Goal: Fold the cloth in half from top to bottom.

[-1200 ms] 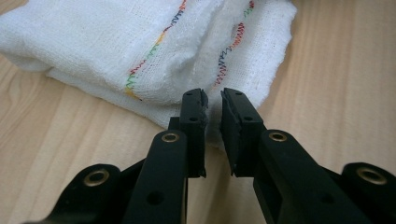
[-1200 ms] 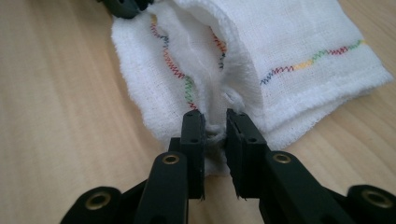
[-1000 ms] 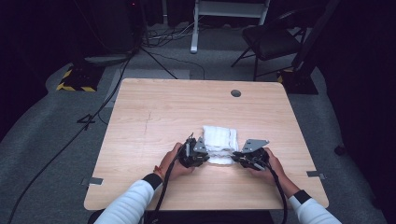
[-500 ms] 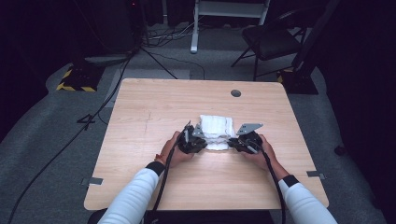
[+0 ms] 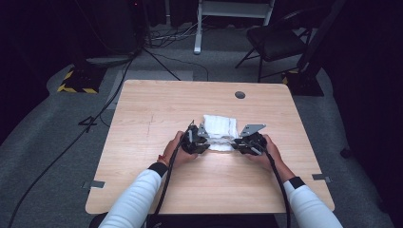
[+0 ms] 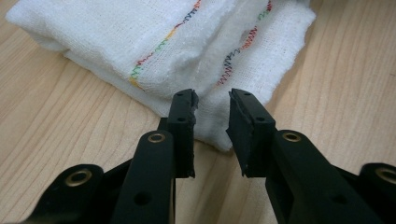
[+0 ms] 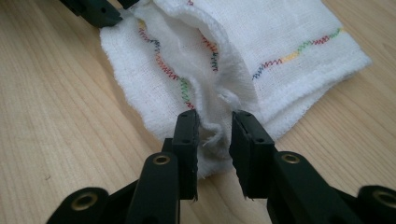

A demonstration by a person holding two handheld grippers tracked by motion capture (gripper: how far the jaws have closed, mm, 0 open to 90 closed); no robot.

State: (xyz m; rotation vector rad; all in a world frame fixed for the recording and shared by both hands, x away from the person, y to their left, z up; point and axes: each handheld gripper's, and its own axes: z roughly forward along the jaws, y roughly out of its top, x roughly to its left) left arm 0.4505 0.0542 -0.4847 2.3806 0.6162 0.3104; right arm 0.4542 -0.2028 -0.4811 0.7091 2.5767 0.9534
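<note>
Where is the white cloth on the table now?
In the high view the folded white cloth lies near the middle of the table, between the left gripper and right gripper.

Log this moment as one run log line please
work: folding white cloth | left gripper: jaws just opening, cloth edge between | right gripper: same | on table

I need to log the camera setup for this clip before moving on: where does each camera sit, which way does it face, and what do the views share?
High view: above the person's side of the table, looking forward and down; both white-sleeved forearms and hands enter from the bottom.
Left gripper view: rides the left hand-held gripper, looking along its two black jaws at the folded white cloth.
Right gripper view: rides the right hand-held gripper, facing the same cloth from the other side; the other gripper's tip shows top left.
Shared: the cloth with rainbow stitching on the wooden table.
</note>
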